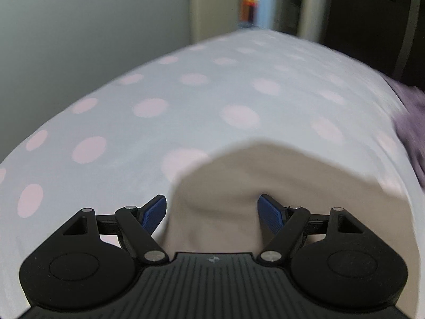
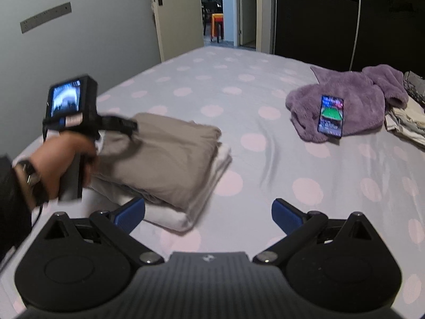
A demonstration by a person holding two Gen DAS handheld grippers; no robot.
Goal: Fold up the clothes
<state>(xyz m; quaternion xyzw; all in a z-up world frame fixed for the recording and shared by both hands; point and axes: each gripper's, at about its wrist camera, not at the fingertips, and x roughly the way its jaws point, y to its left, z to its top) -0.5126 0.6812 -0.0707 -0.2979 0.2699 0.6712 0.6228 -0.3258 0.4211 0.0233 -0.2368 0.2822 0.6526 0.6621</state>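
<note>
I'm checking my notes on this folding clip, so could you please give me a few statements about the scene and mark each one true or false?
1. A phone with its screen lit lies on the purple fleece garment. True.
2. The folded beige garment rests on top of folded white cloth. True.
3. The bedsheet is striped. False: it is pale with pink dots.
4. The right gripper is clamped on the purple fleece. False: its jaws stand open over bare sheet, with the fleece far off.
5. The left gripper has its jaws open, with beige fabric between them. True.
6. The door beyond the bed is closed. False: it stands open to another room.
</note>
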